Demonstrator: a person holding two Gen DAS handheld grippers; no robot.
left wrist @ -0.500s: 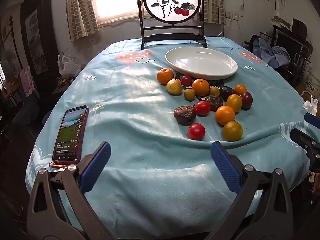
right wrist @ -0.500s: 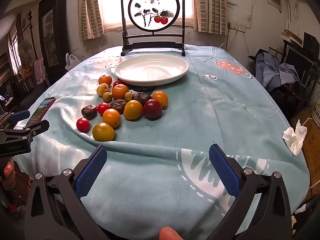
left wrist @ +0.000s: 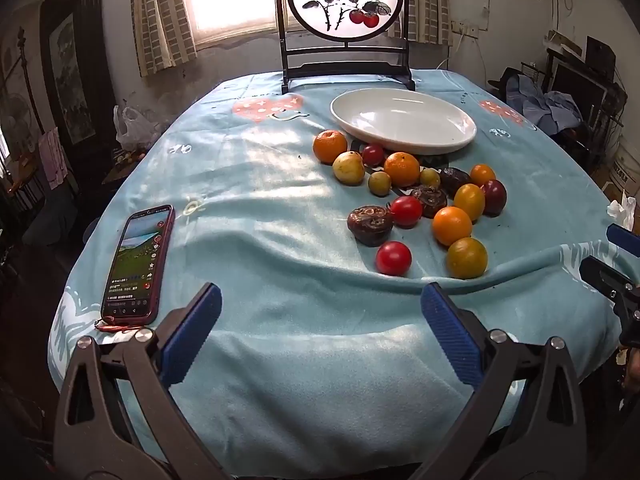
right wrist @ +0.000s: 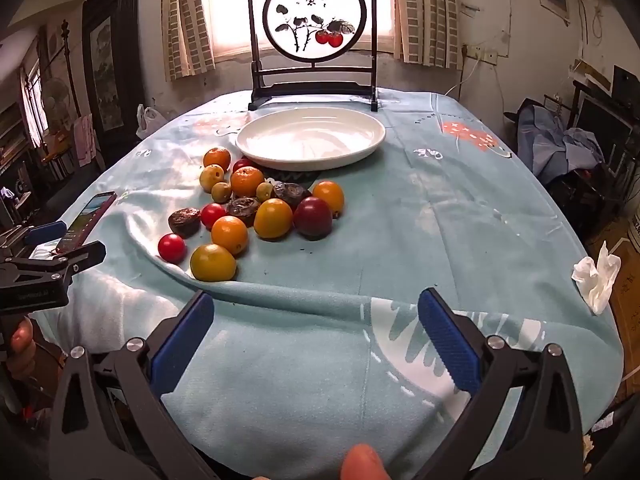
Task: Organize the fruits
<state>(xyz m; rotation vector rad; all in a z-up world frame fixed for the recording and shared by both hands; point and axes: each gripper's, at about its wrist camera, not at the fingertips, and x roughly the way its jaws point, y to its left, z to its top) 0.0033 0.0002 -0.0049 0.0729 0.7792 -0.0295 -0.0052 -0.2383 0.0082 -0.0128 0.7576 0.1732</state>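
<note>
Nearby, phone left of fruits, plate behind

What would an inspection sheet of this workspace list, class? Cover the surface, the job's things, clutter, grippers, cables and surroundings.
Surface: table under a wrinkled light-blue tablecloth.
Job's things: white plate, nothing in it; fruits heaped on the cloth in front of it, some touching.
Clutter: phone with its screen lit, near the table's left edge; crumpled tissue off the right edge.
Grippers: left gripper and right gripper both open, holding nothing, short of the fruits.
Cables: a thin cord hanging down the back wall.
Surroundings: painted screen behind the plate, curtained window, heaped clothes at right.
</note>
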